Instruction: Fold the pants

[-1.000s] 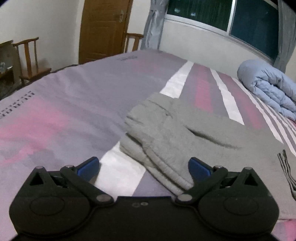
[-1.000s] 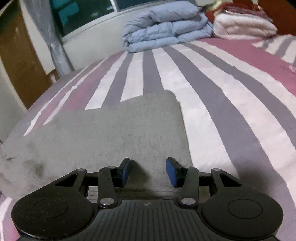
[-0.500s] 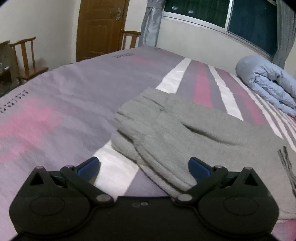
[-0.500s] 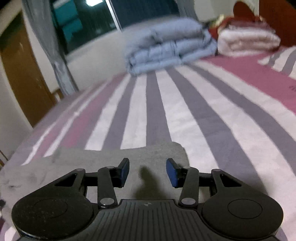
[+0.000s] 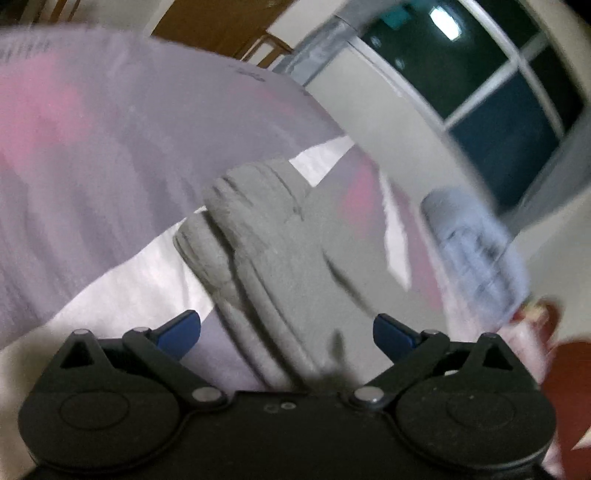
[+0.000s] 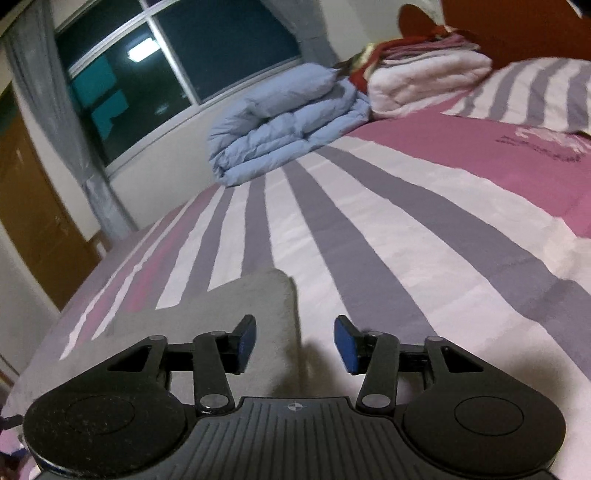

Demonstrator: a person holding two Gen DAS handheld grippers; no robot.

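Observation:
The grey pants (image 5: 280, 251) lie folded on the striped bed cover (image 5: 92, 166), waistband end bunched toward the left wrist camera. My left gripper (image 5: 286, 332) hovers just above that end, rolled to one side, jaws wide open around the fabric without pressing it. In the right wrist view the other end of the grey pants (image 6: 236, 306) lies flat, its corner just ahead of the fingers. My right gripper (image 6: 293, 343) is over that corner, its jaws opening, pads apart and clear of the cloth.
A folded light-blue duvet (image 6: 288, 122) and a white blanket stack (image 6: 424, 81) sit at the far side of the bed by the window (image 6: 177, 59). A wooden headboard (image 6: 517, 29) rises at the right. A brown door (image 6: 33, 229) stands left.
The left gripper has dropped closer to the pants and rolled, tilting its view. The right gripper drew back toward the pants' corner and its jaws have spread wider.

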